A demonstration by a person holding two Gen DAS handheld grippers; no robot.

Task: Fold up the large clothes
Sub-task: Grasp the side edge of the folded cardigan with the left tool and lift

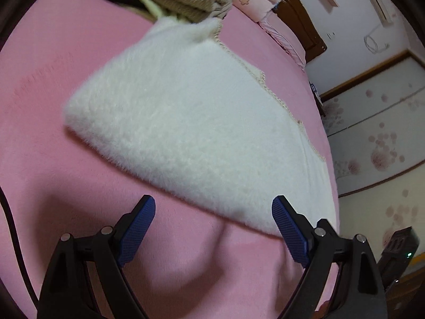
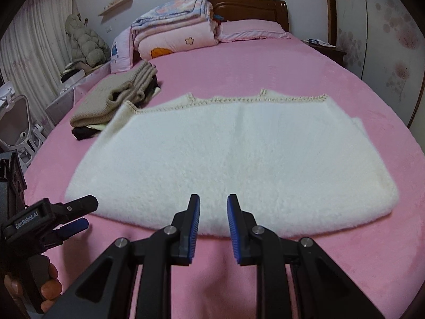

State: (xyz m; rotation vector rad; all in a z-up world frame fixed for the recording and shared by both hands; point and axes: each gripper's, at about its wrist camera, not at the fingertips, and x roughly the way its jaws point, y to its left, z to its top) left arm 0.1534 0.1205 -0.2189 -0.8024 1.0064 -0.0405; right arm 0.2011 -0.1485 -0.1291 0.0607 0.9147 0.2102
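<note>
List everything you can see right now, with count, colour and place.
fleece: one, white, part folded, flat mid-bed, nearest the claws
clothes stack: one, beige knit on top of dark and pale items, at the fleece's far left corner
bed: one, pink cover, under everything
quilts: one folded pile, pink and pale blue, at the headboard
pillow: one, pink, beside the quilts
headboard: one, dark wood, far end
jacket: one, pale puffy, hanging far left
chair: one, white, left of the bed
left claw: one, black with blue pads, open, empty, over the fleece's near edge
right claw: one, same colours, narrowly open, empty
hand: one, gripping the left claw's handle
</note>
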